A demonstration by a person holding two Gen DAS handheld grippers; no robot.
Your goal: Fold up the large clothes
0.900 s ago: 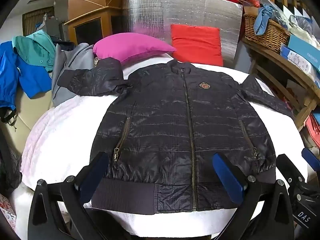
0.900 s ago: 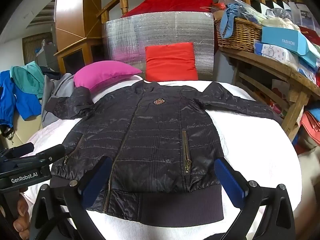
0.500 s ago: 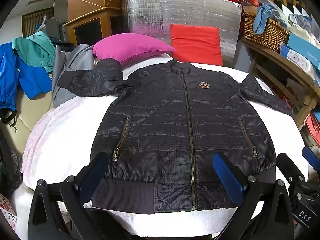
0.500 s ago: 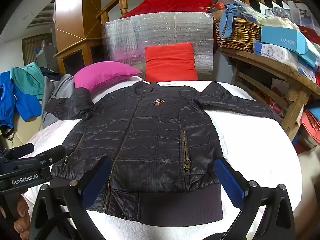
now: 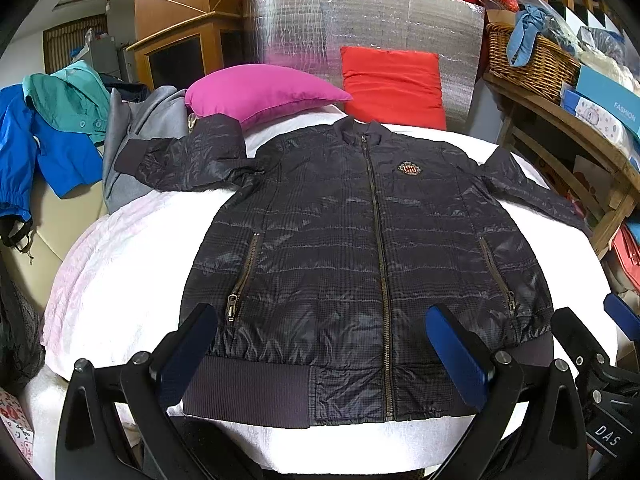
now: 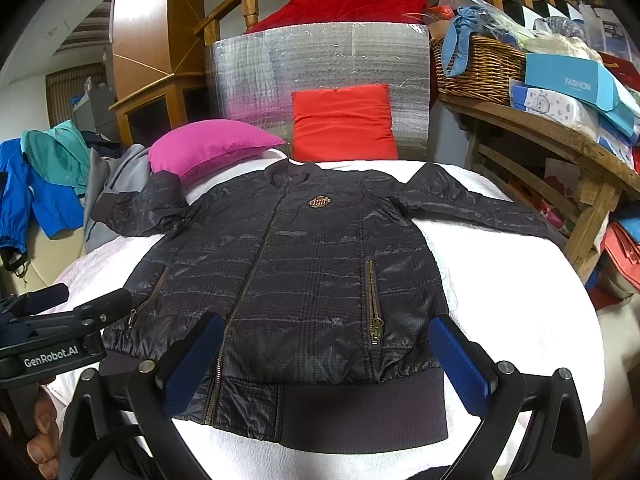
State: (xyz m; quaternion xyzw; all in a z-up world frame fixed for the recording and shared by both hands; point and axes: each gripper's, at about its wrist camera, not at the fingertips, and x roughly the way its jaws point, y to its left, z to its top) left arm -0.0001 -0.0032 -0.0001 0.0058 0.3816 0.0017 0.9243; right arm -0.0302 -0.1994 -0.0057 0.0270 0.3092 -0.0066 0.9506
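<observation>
Nothing has moved; jacket (image 5: 360,264) lies flat, zipped.

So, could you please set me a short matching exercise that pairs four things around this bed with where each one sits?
Things:
1. black jacket
2. pink pillow
3. red cushion
4. wicker basket

Places:
A. propped upright against the silver foil panel
B. on the wooden shelf at the right
C. spread flat, front up, on the white bedcover
D. lying by the jacket's left-hand sleeve as pictured

Pairs: 1-C, 2-D, 3-A, 4-B
</observation>
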